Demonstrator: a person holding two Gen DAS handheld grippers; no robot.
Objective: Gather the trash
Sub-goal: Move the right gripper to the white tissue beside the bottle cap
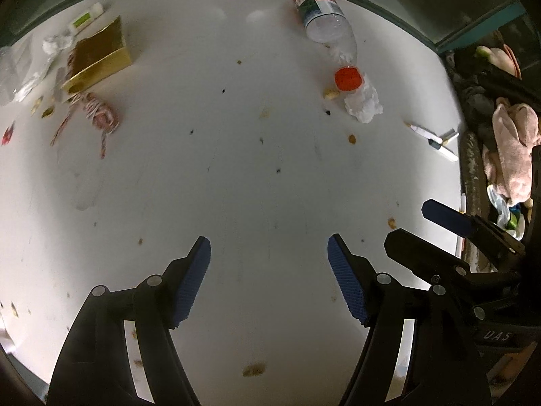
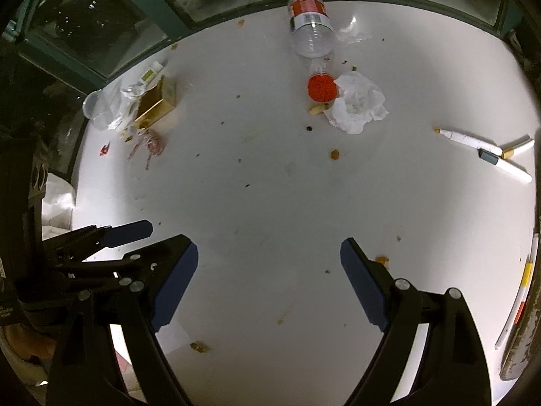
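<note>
- Both hand-held grippers hang released and empty over the near part of the white surface [image 1: 236,176]: left hand-held gripper [image 1: 268,280], right hand-held gripper [image 2: 268,284].
- Trash lies far off: plastic bottle [image 2: 311,30] with crumpled tissue [image 2: 358,105] at far centre, gold box [image 1: 98,57] and string [image 1: 101,115] far left.
- Risk: the bottle could roll off the far edge if nudged; crumbs may scatter.
- Grippers sit just beside each other and could collide.
- Middle is open; markers [image 2: 487,152] lie near the right edge.

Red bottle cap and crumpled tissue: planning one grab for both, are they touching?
Touching: the right wrist view shows the crumpled tissue overlapping the red bottle cap edge, no gap.
</note>
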